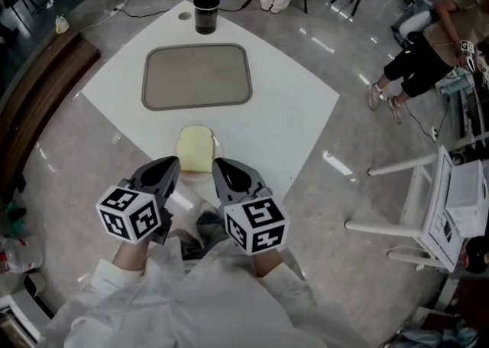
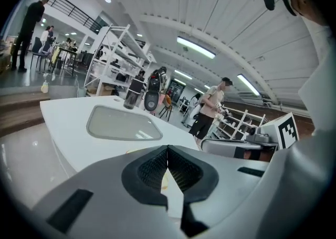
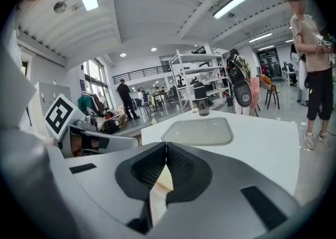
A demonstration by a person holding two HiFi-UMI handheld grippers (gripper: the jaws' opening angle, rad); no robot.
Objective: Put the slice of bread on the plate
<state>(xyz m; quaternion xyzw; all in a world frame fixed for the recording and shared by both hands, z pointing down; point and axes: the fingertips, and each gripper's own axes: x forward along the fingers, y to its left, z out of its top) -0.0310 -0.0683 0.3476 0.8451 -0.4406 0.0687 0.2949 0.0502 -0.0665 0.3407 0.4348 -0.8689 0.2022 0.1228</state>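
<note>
Worktop (image 1: 298, 109): is carrying the tray (image 1: 197, 76) at its middle
Left claw (image 1: 170, 164): is hanging shut, empty, just left of the slice of bread (image 1: 195, 147)
Right claw (image 1: 221, 164): is hanging shut, empty, just right of it
Slice of bread: is lying flat between both claw tips, short of the tray

table (image 1: 298, 102): white, smooth, matt;
tray (image 1: 197, 76): grey, matt, plastic-looking;
floor (image 1: 76, 186): polished, glossy, reflective;
slice of bread (image 1: 195, 147): pale, soft-crumbed;
pads (image 3: 149, 168): black, finely ribbed;
sleeves (image 1: 191, 293): white cloth, creased

Right hand-held gripper (image 3: 167, 155) jaws together; grey tray (image 3: 198, 131) ahead on white table (image 3: 262, 151); tumbler (image 3: 200, 105) beyond
</note>
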